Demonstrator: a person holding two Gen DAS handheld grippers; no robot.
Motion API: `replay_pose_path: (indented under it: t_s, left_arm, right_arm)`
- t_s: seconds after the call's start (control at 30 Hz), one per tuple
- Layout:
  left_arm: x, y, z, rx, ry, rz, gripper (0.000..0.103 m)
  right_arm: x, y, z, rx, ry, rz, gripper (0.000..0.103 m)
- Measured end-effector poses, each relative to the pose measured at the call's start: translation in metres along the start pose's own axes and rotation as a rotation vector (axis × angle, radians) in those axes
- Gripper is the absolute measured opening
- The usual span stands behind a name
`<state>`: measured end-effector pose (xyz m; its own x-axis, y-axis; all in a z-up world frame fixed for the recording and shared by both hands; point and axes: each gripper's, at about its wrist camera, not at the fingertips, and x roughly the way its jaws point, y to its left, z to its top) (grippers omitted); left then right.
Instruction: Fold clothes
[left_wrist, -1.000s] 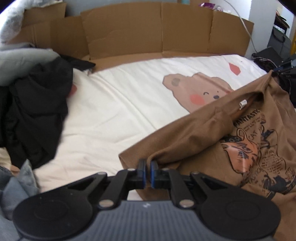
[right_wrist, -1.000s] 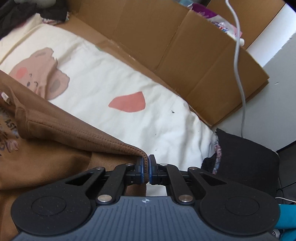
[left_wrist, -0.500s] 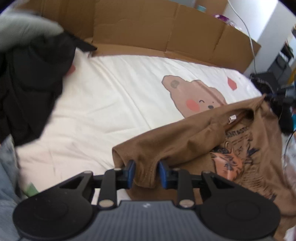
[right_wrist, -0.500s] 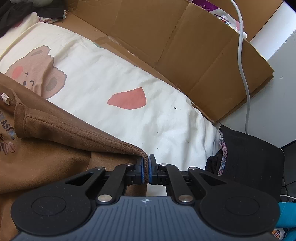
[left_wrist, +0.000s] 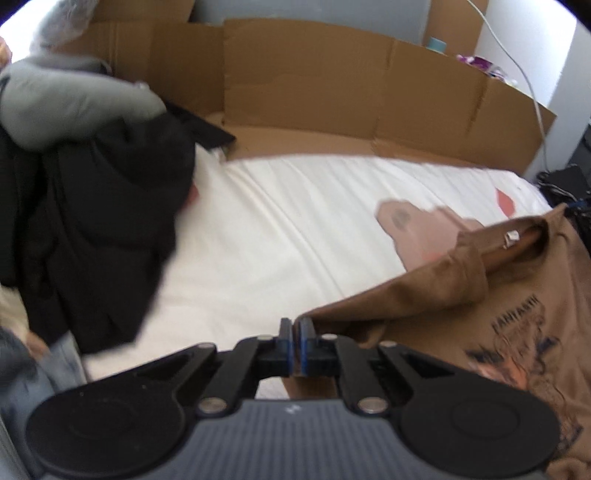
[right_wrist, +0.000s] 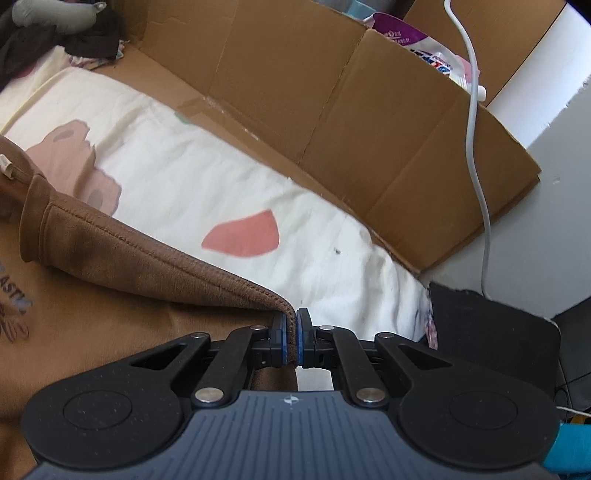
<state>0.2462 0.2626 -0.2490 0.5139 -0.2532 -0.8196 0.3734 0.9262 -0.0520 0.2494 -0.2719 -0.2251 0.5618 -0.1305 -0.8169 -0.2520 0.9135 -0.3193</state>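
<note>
**Now both grippers pinch the shirt's edges**

The left gripper (left_wrist: 296, 328) has its pads together on a corner of the brown shirt (left_wrist: 517, 306), though motion blur leaves the bite itself a little unclear. The right gripper (right_wrist: 290, 325) is clamped on the stitched hem at the opposite edge of the shirt (right_wrist: 110, 314); brown cloth shows plainly between its pads.

The shirt lies print-side up on the cream bedsheet (left_wrist: 288, 229), towards the bed's near right corner, its collar pointing to the cardboard (left_wrist: 314, 88) along the far edge. One sleeve is already turned in over the body.

Judging by this, the step in hand is gripping both sides for a fold. The next move calls for raising the two pinched edges together and laying them evenly across, clear of the dark clothes pile (left_wrist: 92, 221) at the left edge.
</note>
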Motion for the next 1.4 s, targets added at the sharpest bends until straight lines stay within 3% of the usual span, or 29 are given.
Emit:
replay_pose_path:
  t_s: [0.33,0.47,0.53,0.6,0.7,0.83,0.97,1.1,1.2,1.33,1.37,1.4]
  left_arm:
    - [0.061,0.015,0.035,0.023,0.064,0.083,0.003]
    - [0.070,0.020,0.040,0.014,0.074,0.110,0.001]
    - [0.070,0.027,0.043,0.010,0.071,0.173,0.000]
    - [0.068,0.042,0.044,-0.048,0.079,0.188,0.000]
    - [0.068,0.065,0.042,-0.165,0.114,0.139,0.000]
    - [0.065,0.069,0.041,-0.260,0.089,0.047,0.003]
    - [0.069,0.062,0.039,-0.297,0.087,-0.035,0.011]
    - [0.084,0.056,0.035,-0.303,0.133,-0.026,0.028]
    - [0.090,0.052,0.031,-0.301,0.159,-0.021,0.030]
    - [0.092,0.049,0.028,-0.304,0.200,-0.027,0.026]
    - [0.093,0.047,0.028,-0.295,0.211,-0.023,0.022]
    - [0.093,0.046,0.028,-0.288,0.224,-0.020,0.008]
  right_arm:
    - [0.044,0.004,0.033,-0.002,0.059,-0.027,0.003]
    - [0.058,0.006,0.047,-0.034,0.078,-0.048,0.003]
    - [0.062,0.005,0.055,-0.041,0.084,-0.055,0.003]
    - [0.065,0.004,0.060,-0.041,0.087,-0.050,0.003]
    - [0.075,0.008,0.063,-0.061,0.125,-0.026,0.003]
    - [0.087,0.008,0.059,-0.040,0.157,-0.011,0.004]
    - [0.091,0.008,0.054,-0.030,0.166,-0.002,0.005]
    - [0.094,0.009,0.052,-0.029,0.177,-0.003,0.005]
    - [0.096,0.011,0.051,-0.036,0.184,-0.003,0.005]
    - [0.098,0.013,0.051,-0.045,0.193,0.000,0.005]
    - [0.099,0.013,0.051,-0.044,0.195,0.002,0.005]
    - [0.099,0.013,0.050,-0.043,0.197,0.004,0.006]
